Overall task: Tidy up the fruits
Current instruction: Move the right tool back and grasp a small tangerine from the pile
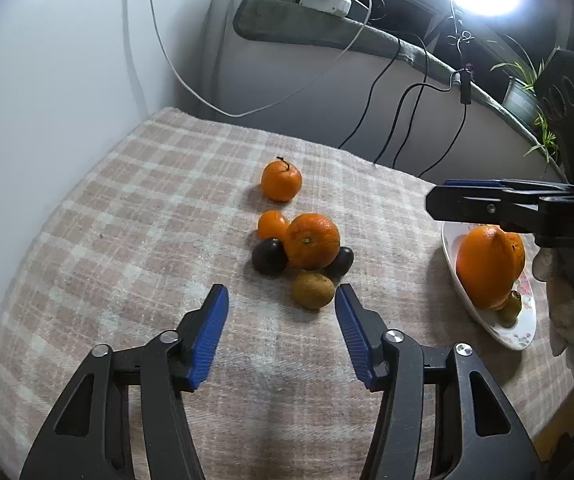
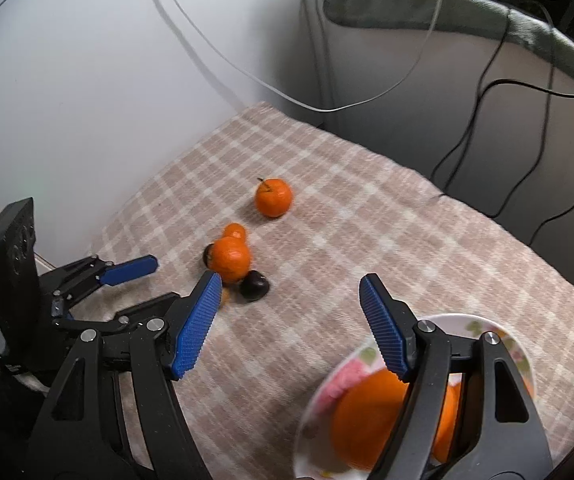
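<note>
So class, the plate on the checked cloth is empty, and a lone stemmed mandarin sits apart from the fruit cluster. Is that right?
Not quite. The plate is not empty: a large orange and a small brownish fruit already lie in it, as the left wrist view shows. The rest holds: the stemmed mandarin sits apart from the fruit cluster on the checked cloth.
</note>
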Demonstrator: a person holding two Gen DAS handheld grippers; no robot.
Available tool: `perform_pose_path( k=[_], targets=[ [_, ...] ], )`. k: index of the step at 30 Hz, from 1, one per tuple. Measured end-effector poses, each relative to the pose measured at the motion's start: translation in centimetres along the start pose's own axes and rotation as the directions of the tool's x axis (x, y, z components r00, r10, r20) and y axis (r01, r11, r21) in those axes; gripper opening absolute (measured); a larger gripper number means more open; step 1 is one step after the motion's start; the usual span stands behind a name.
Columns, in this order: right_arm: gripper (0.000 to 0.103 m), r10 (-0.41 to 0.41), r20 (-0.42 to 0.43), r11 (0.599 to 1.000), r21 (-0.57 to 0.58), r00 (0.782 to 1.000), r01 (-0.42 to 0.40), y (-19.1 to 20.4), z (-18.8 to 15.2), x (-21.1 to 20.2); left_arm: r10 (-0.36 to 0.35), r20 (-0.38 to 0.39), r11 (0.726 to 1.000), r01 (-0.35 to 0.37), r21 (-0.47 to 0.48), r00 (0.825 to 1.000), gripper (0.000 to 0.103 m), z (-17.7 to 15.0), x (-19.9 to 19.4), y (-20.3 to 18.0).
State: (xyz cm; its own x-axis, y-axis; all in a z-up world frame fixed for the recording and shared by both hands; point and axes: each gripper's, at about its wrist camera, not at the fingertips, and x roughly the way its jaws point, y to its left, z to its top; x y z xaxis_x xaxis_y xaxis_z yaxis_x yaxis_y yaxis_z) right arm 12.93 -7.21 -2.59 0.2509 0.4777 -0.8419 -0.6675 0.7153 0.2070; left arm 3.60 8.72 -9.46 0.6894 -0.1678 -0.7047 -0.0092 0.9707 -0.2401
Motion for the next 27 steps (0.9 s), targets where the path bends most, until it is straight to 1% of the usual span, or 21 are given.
perform_pose_path(
  k=[1,4,5,8,11,17,27],
  targets=[
    [0.074,0.006,-0.005,1.000,-0.001,1.000,-0.006,0.2,0.1,0.3,-0.005,-0.004,1.000,0.005,-0.004,1.000,0.051,0.0,0.1,0.1],
    [0.074,0.035,-0.025,0.999,-0.001,0.999,-0.035,0.8,0.6,1.2,-0.026,-0.023,1.000,0.025,-0.008,0.999,0.043,-0.1,0.6,0.2],
    [0.074,0.047,-0.030,0.999,-0.001,0.998,-0.047,1.0,0.8,1.5,-0.031,-0.028,0.999,0.031,-0.008,0.999,0.041,-0.1,0.7,0.1],
    [0.073,0.074,-0.048,0.997,-0.007,0.996,-0.074,1.7,1.3,2.3,-0.047,-0.043,0.999,0.046,-0.009,0.998,0.041,-0.1,1.1,-0.1],
    [0.063,0.100,-0.079,0.995,-0.011,0.992,-0.101,2.3,1.7,3.6,-0.056,-0.054,0.998,0.056,-0.006,0.997,0.040,-0.1,1.5,-0.4],
    [0.055,0.140,-0.129,0.990,0.017,0.982,-0.139,2.4,2.1,5.8,-0.076,-0.077,0.997,0.075,-0.006,0.994,0.040,0.2,2.4,-0.9],
    [0.054,0.166,-0.170,0.986,0.038,0.971,-0.162,2.8,2.3,7.9,-0.071,-0.099,0.997,0.071,-0.003,0.993,0.040,0.6,3.5,-1.3]
  ],
)
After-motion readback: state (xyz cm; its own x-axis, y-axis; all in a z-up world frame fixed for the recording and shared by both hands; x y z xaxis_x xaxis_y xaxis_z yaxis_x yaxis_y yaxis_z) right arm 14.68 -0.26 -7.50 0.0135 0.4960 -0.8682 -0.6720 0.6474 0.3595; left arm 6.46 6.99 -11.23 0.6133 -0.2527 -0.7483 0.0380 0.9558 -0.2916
